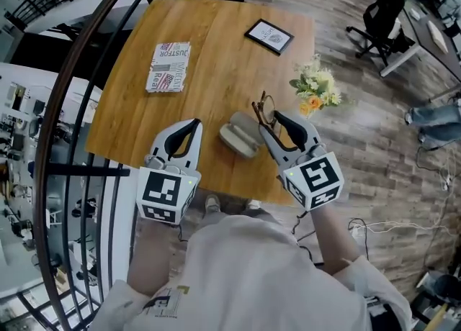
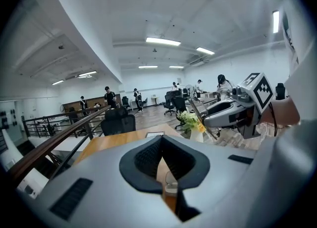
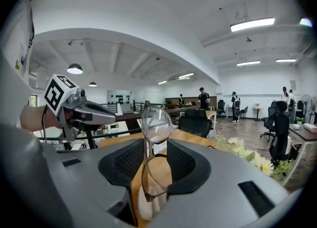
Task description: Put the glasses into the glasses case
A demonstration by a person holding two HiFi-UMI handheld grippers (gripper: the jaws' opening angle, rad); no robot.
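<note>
The brown-framed glasses (image 1: 263,111) are pinched in my right gripper (image 1: 271,124), which is shut on the frame near the bridge. In the right gripper view the glasses (image 3: 154,123) stand on edge between the pads, one lens above the other. The beige glasses case (image 1: 240,136) lies on the wooden table (image 1: 216,42) just left of the glasses, and a pale part of the case (image 3: 142,203) shows below the jaws. My left gripper (image 1: 191,128) hovers left of the case, shut and holding nothing. I cannot tell how far the case lid is open.
A printed book (image 1: 168,67) lies at the table's left. A framed picture (image 1: 269,36) rests at the far right corner. A flower bunch (image 1: 315,92) stands at the right edge, close to my right gripper. A black railing (image 1: 72,85) curves along the left.
</note>
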